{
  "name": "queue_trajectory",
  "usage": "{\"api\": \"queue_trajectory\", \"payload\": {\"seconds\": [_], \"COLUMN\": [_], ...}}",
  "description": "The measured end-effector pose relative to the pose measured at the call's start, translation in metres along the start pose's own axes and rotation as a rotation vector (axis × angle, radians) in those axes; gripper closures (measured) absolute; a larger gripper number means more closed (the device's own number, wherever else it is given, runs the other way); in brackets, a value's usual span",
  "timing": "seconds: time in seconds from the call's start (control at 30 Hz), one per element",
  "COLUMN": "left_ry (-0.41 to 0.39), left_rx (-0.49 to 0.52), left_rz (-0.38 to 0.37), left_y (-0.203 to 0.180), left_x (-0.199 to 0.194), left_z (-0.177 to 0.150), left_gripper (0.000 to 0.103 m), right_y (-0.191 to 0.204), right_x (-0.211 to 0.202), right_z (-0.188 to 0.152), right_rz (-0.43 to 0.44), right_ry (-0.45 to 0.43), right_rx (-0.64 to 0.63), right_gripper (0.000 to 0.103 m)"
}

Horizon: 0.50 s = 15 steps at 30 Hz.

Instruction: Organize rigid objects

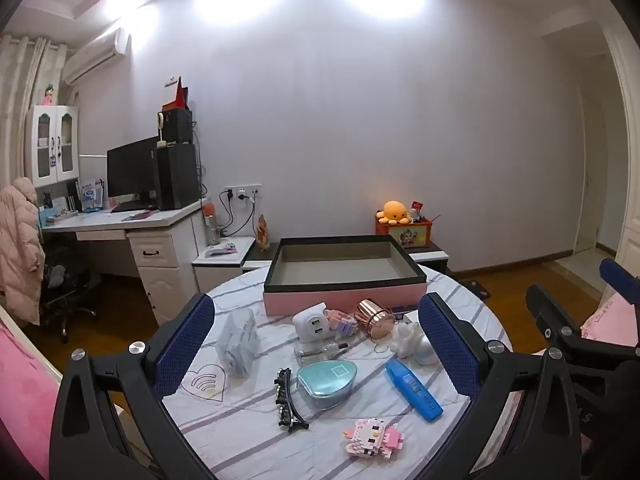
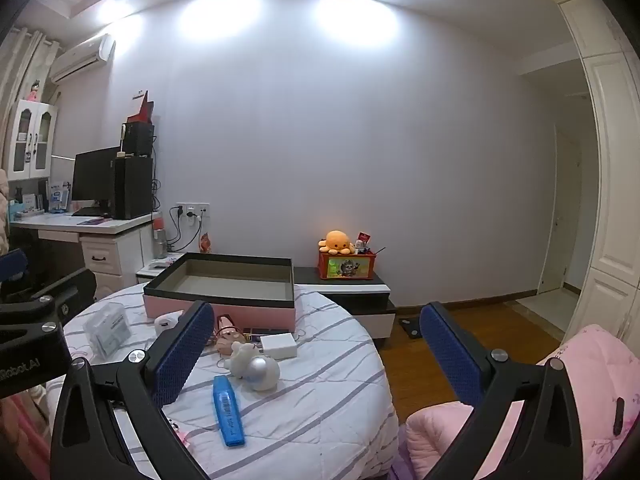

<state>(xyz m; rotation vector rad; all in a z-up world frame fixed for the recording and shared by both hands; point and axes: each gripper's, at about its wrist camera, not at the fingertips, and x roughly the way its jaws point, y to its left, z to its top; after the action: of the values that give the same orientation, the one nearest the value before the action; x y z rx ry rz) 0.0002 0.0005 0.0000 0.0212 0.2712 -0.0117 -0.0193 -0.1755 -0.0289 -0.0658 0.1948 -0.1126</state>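
Observation:
An empty pink box with a dark rim point(image 1: 344, 280) point(image 2: 220, 292) stands at the back of the round striped table point(image 1: 240, 420). In front of it lie a clear plastic case point(image 1: 236, 340), a white plug point(image 1: 312, 326), a rose-gold cup point(image 1: 374, 318) on its side, a glass bottle point(image 1: 316, 350), a teal case point(image 1: 326, 380), a black hair clip point(image 1: 288, 400), a blue highlighter point(image 1: 414, 390) point(image 2: 228, 410), a white figurine point(image 2: 254, 364) and a pink block figure point(image 1: 374, 438). My left gripper point(image 1: 316, 308) hovers open above them. My right gripper point(image 2: 317, 308) is open over the table's right edge, holding nothing.
A white charger box point(image 2: 278, 346) lies near the figurine. A pink padded quilt point(image 2: 592, 380) lies right of the table, over wooden floor point(image 2: 460, 332). Behind the table are a low cabinet with an orange toy box point(image 2: 346, 268) and a desk with a monitor point(image 1: 132, 172).

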Motion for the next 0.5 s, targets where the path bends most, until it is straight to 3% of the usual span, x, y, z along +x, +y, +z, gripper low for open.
{"api": "queue_trajectory", "payload": {"seconds": [0.1,0.5], "left_ry": [0.034,0.015], "left_rx": [0.017,0.020], "left_rz": [0.013,0.012], "left_y": [0.000,-0.005], "left_x": [0.002,0.008], "left_z": [0.001,-0.003], "left_gripper": [0.000,0.000], "right_y": [0.000,-0.010], "right_x": [0.001,0.001], "right_z": [0.000,-0.001], "right_rz": [-0.001,0.013], "right_ry": [0.001,-0.005], "right_rx": [0.013,0.060], "right_gripper": [0.000,0.000]}}
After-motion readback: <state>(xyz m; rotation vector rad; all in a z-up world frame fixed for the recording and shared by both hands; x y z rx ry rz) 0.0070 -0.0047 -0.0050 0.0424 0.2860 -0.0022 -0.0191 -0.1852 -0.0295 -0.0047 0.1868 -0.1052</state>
